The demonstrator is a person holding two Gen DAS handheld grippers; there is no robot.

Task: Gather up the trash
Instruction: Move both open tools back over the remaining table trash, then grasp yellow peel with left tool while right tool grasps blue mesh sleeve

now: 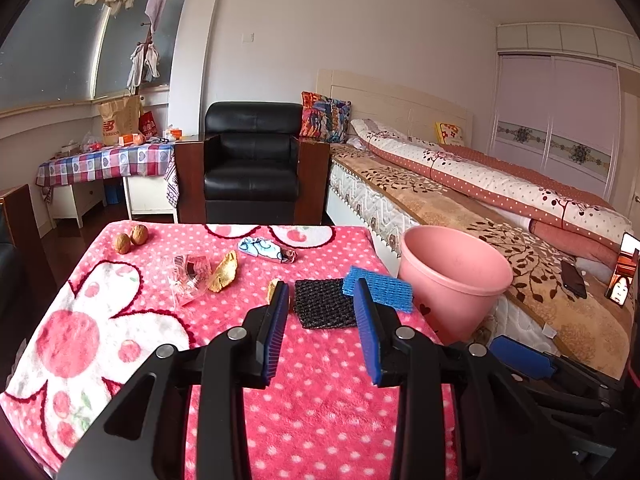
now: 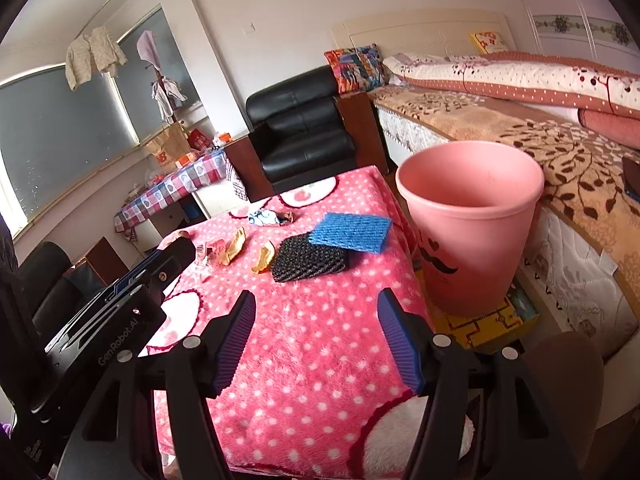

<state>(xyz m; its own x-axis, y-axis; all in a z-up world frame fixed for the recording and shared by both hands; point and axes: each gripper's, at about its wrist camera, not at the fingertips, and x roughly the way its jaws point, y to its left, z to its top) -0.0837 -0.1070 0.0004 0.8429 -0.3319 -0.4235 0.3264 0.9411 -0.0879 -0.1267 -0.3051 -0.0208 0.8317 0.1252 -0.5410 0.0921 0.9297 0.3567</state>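
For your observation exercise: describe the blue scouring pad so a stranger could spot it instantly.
Find the pink spotted blanket covering the table, then the pink bin beside it. Near the bin lies the blue pad, overlapping a black pad; it is the only blue rectangle there.

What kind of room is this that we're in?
Most likely a bedroom at home: a made bed with a floral quilt runs along the wall, a sliding-door wardrobe stands behind it, and a black armchair sits beyond the pink blanket-covered table.

Hidden and cut-off parts
Left finger (image 1: 276, 312) covers most of a peel scrap (image 1: 273, 288); blue pad (image 2: 351, 232) overlaps the black pad's (image 2: 308, 260) far right corner; bin (image 2: 472, 240) bottom unseen
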